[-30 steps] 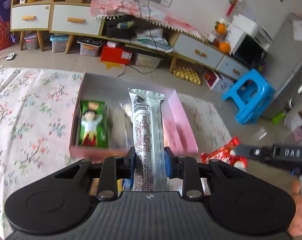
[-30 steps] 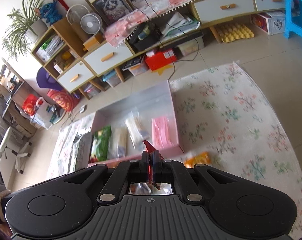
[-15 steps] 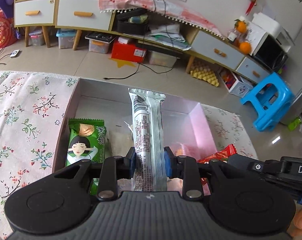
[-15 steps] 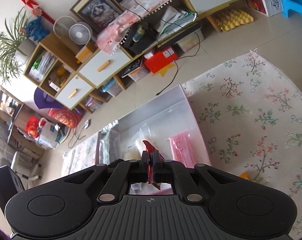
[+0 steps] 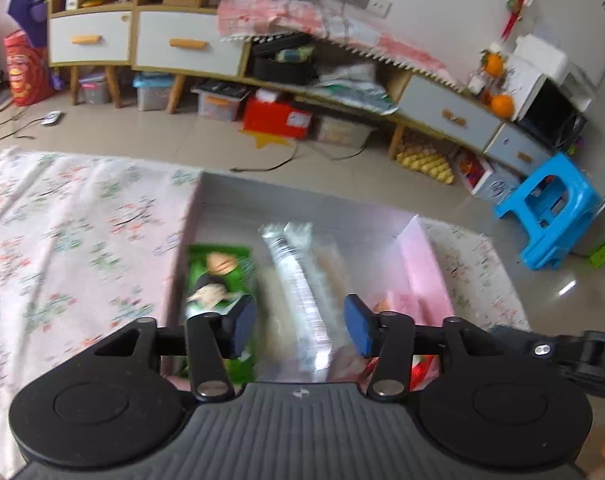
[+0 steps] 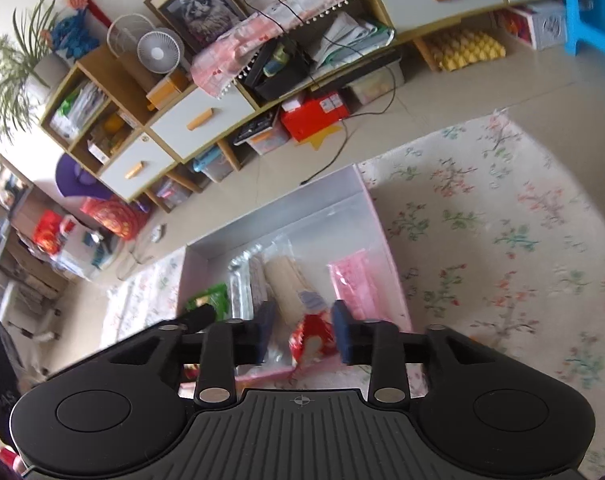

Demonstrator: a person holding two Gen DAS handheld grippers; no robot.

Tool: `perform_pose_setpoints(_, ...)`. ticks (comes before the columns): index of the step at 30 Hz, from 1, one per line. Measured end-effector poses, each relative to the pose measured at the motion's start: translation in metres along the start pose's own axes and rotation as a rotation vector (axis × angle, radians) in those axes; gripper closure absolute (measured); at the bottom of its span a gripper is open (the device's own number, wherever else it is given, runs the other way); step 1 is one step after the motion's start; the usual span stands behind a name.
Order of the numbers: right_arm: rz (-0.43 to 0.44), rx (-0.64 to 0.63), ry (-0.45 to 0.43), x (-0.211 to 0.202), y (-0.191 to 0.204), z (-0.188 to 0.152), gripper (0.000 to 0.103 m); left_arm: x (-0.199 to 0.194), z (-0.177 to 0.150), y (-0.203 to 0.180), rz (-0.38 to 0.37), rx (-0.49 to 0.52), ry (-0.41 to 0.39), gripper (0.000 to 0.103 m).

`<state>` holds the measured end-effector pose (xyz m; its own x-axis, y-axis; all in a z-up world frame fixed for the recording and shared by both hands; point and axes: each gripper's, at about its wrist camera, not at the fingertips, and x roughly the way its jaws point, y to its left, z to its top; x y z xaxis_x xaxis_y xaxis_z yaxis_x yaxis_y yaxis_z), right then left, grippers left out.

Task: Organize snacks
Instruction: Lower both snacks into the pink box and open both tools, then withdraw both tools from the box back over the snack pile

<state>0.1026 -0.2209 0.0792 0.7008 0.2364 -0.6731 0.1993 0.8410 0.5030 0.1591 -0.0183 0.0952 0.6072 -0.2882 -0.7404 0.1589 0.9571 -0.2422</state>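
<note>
Both tools above the open pink box (image 5: pixel 420 256), which rests on a flower-patterned cloth (image 5: pixel 62 240) covering the surface.

Left tool (image 5: pixel 301 330): its jaws are opening, and the blue pads stand apart from the long silver-white snack bar (image 5: pixel 298 280) that lies between them. The bar is blurred and appears to rest lengthwise in the box, just beside a green snack packet (image 5: pixel 218 268).

Right tool (image 6: pixel 301 334): its jaws are likewise opening. A red snack packet (image 6: pixel 310 338) sits between the pads; the right pad is close against it, and whether it touches cannot be told. The packet hangs low at the near wall of the box, in front of a clear-wrapped beige snack (image 6: pixel 288 280) and left of a pink packet (image 6: pixel 352 284).

Hazards, as judged from this arrangement:
- The red packet is close to the near rim. Released here, it could tip outward onto the cloth rather than fall inside.
- If it clings to one pad, withdrawal of the right tool could drag it out of the box.
- The silver-white bar lies slightly askew; a pad that brushes it on the way up could push it onto the green packet and spoil the row.
- The right tool (image 5: pixel 582 356) shows close at the left tool's side, so the two could knock together as they pull away.
</note>
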Motion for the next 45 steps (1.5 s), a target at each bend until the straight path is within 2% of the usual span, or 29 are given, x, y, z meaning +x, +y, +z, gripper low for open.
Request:
perform_pose_setpoints(2, 0.012, -0.016, -0.002, -0.012, 0.003, -0.004, 0.059, -0.01, -0.003, 0.003, 0.014, -0.012, 0.008, 0.052)
perform_pose_setpoints(3, 0.02, -0.023, 0.001, -0.018, 0.005, -0.006, 0.054, -0.016, -0.006, 0.004, 0.015, -0.02, 0.012, 0.046)
perform_pose_setpoints(4, 0.024, -0.036, 0.003, -0.024, 0.007, -0.008, 0.045, -0.021, -0.008, 0.005, 0.014, -0.022, 0.018, 0.043)
perform_pose_setpoints(6, 0.021, -0.085, -0.01, -0.036, 0.011, -0.014, 0.032, -0.034, -0.013, 0.006, 0.005, -0.012, 0.015, 0.042)
perform_pose_setpoints(10, -0.02, -0.208, -0.038, -0.055, 0.018, -0.029, 0.032, -0.053, -0.023, 0.009, 0.001, 0.002, -0.012, 0.034)
perform_pose_setpoints(15, 0.014, -0.152, -0.038, -0.078, -0.003, -0.039, 0.028, -0.066, -0.034, 0.016, -0.003, -0.012, -0.019, 0.031)
perform_pose_setpoints(22, -0.037, -0.174, -0.029, -0.085, -0.021, -0.049, 0.028, -0.072, -0.048, 0.034, -0.014, -0.051, 0.013, 0.029)
perform_pose_setpoints(27, -0.071, -0.212, 0.054, -0.064, -0.02, -0.06, 0.028, -0.06, -0.052, 0.037, 0.0, -0.043, 0.059, 0.028)
perform_pose_setpoints(30, -0.068, -0.233, 0.14, -0.048, -0.017, -0.074, 0.028, -0.053, -0.059, 0.034, -0.033, -0.056, 0.091, 0.028)
perform_pose_setpoints(33, -0.061, -0.253, 0.209, -0.034, -0.012, -0.086, 0.028, -0.046, -0.07, 0.024, -0.067, -0.009, 0.132, 0.028)
perform_pose_setpoints(37, -0.064, -0.27, 0.264, -0.025, -0.01, -0.099, 0.028, -0.039, -0.083, 0.012, -0.041, 0.073, 0.136, 0.028)
perform_pose_setpoints(45, -0.025, -0.145, 0.383, -0.006, -0.021, -0.122, 0.028, -0.024, -0.093, 0.001, -0.016, 0.157, 0.144, 0.024)
